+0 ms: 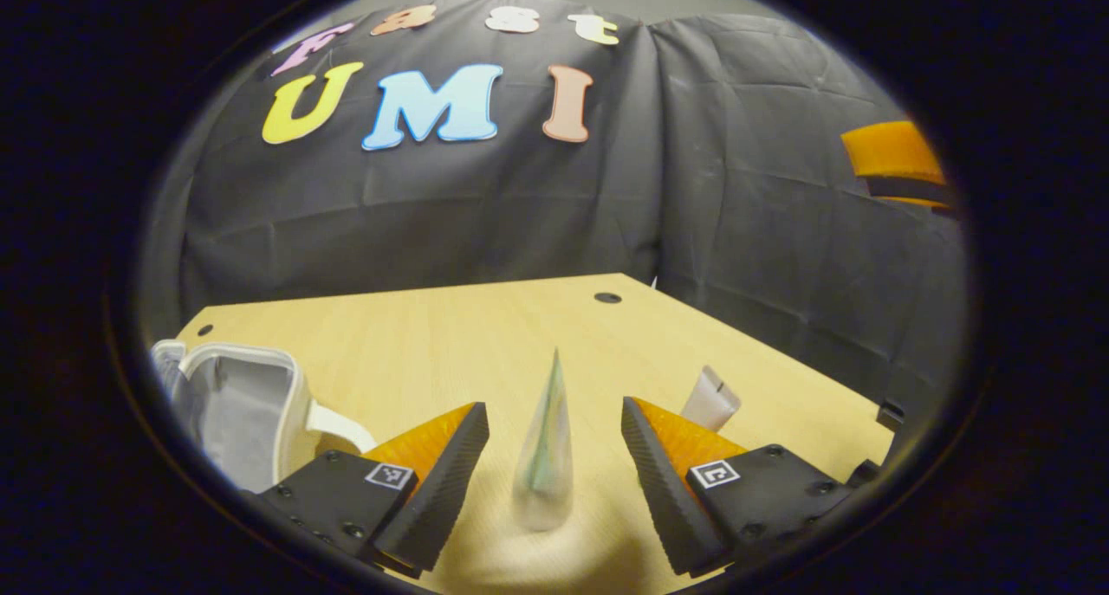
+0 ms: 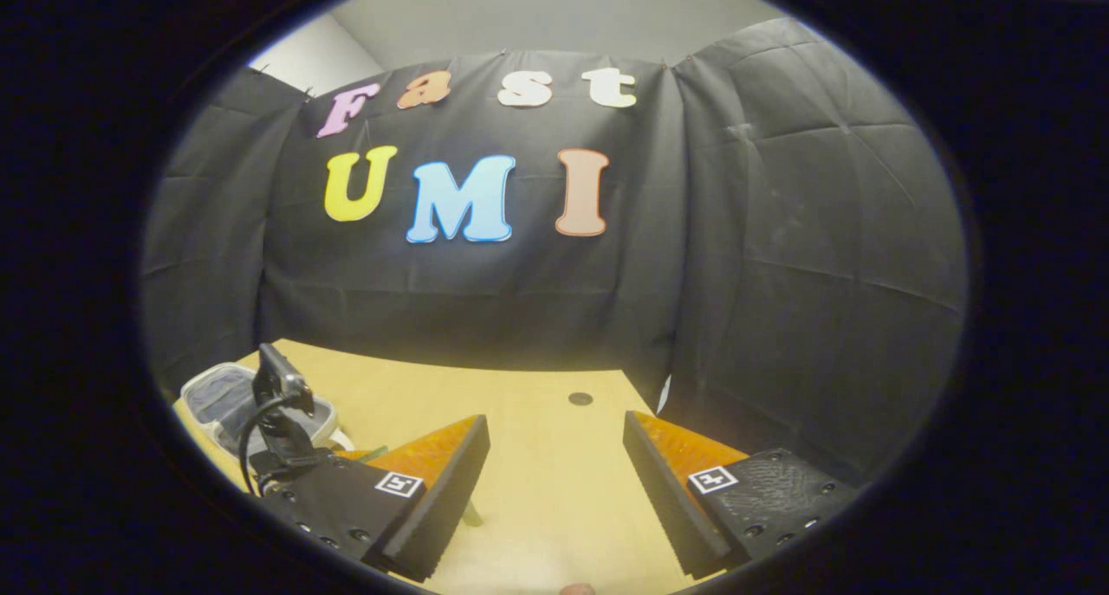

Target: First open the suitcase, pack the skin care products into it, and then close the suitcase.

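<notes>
Tube of skin care product, left gripper view: soft plastic squeeze tube standing on its cap, tapering to a flat crimped top, probably light and tippy; best pinched across the flat sides low on the body. It sits between the left gripper fingers, jaws spread, neither touching it. Second small tube lies just behind the right-hand finger. Open suitcase, pale-lined, sits by the tabletop's left edge.

Right gripper view: right gripper jaws spread, holding nothing, over bare tabletop; suitcase at the left edge, well apart.
</notes>
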Demonstrator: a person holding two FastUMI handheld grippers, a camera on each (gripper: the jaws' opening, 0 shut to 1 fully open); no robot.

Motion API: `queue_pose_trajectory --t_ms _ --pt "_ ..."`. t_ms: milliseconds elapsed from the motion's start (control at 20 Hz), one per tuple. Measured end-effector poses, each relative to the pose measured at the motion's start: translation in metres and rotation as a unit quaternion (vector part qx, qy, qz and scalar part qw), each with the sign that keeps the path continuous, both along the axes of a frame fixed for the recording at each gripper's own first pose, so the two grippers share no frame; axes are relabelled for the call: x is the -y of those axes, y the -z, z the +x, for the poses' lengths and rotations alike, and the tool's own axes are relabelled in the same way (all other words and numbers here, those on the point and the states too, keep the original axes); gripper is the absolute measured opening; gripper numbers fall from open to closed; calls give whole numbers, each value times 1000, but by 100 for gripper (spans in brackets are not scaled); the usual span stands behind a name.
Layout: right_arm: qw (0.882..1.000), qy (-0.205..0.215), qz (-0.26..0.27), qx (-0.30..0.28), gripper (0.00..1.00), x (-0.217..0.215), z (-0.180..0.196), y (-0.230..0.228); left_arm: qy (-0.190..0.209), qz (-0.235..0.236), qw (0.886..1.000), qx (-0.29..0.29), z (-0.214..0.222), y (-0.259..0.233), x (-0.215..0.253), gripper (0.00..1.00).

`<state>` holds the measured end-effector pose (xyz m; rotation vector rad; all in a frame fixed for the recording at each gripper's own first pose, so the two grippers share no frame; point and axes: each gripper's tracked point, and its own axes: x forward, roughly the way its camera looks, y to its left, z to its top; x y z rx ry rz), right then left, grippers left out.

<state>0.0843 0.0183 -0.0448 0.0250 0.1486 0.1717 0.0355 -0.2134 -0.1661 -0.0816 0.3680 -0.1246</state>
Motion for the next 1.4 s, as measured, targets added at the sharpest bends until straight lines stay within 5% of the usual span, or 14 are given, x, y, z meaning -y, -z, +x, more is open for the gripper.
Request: queue_pose_trajectory --t_ms 100,250,350,600,800,1000,1100,1250,1400 --pt "1000 -6 -5 -1 95 -1 1 2 -10 7 1000 -13 3 12 -2 91" --pt "1000 -16 -3 -3 95 -8 5 5 -13 25 999 -33 5 14 -5 47" --pt "1000 -28 6 -9 95 -18 7 12 -5 21 998 -60 2 15 -4 40" --pt "997 -72 12 -36 95 -62 23 49 -37 -82 992 -92 -26 -45 -25 36" --pt "987 -120 -8 -103 95 -101 27 117 -84 -101 988 -76 -64 -123 -79 36" --pt "975 -139 -8 -176 91 -117 33 170 -147 -106 978 -101 -113 -141 -157 36" --pt "971 -133 -4 -199 77 -117 34 185 -181 -93 972 -121 -133 -134 -203 36" --pt "968 -109 6 -225 31 -109 28 191 -203 -98 961 -161 -149 -108 -261 36" --pt "968 -79 7 -239 18 -103 3 184 -199 -88 953 -211 -147 -79 -301 36"
